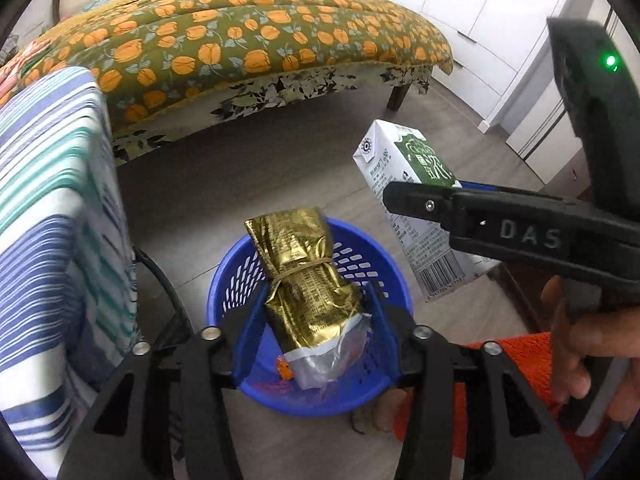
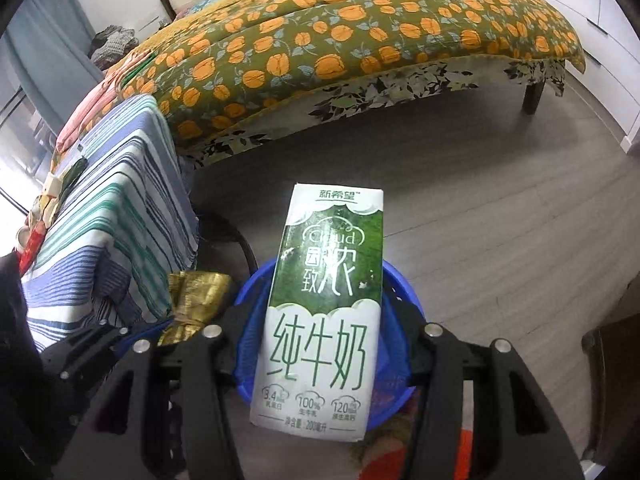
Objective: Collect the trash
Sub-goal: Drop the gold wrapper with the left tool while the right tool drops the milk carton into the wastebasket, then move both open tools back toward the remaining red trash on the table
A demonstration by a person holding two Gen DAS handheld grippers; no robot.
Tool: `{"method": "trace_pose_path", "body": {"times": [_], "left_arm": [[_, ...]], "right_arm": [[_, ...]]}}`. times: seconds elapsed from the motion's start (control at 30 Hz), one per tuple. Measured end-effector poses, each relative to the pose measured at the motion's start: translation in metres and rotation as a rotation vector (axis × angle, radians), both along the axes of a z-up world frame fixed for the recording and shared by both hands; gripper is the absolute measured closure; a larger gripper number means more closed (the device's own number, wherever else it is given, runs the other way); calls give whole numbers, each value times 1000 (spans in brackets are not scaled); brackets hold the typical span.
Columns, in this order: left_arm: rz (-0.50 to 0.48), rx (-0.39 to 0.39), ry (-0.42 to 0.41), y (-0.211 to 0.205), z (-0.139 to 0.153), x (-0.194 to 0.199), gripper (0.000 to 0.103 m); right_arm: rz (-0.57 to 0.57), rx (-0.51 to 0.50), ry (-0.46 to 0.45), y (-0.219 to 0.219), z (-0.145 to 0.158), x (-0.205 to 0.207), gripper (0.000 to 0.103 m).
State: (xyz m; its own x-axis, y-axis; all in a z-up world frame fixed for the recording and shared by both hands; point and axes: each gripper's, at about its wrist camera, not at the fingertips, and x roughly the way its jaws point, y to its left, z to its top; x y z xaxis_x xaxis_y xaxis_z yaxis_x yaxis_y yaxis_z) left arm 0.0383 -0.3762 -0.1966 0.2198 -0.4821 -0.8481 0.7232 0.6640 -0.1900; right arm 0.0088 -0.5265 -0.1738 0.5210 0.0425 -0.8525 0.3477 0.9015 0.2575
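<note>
I am holding both grippers above the blue basket [image 1: 240,276] on the floor. My left gripper [image 1: 316,328] is standing apart, with the gold packet [image 1: 308,280] between its fingers over the basket; contact is unclear. My right gripper [image 2: 320,344] is likewise spread around the milk carton [image 2: 324,304]; whether its pads are pressing I cannot tell.

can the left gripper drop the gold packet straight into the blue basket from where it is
Probably yes. The gold packet sits between the left gripper's fingers directly above the open blue basket, with nothing beneath it. The milk carton in the right gripper hangs off to the side.
</note>
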Motion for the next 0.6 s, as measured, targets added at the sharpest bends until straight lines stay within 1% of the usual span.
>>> {"method": "trace_pose_path", "body": {"times": [0.03,0.07,0.17,0.23,0.3,0.37,0.47,0.6], "left_arm": [[-5,9,-4,-5,-3,2,37],[-8,15,-14,-9,-4,4,29],[-7,9,-42,-6,5,1,25],[1,-11,-52,0,14,-1,22],[7,-37,-70,13,28,-6,19],[15,-59,-105,33,46,-15,18],[34,-83,-160,70,68,-28,15],[100,-76,-212,129,83,-32,13]], "right_arm": [[-5,4,-1,-1,-1,0,24],[-20,3,-7,-3,0,-1,23],[-57,-26,-20,-9,5,-4,22],[-93,-44,-50,-13,13,-9,17],[-115,-53,-84,-15,20,-12,15],[-120,-87,-127,-11,29,-14,14],[-92,-163,-193,6,43,-17,9],[-15,-245,-242,40,55,-12,7]]}}
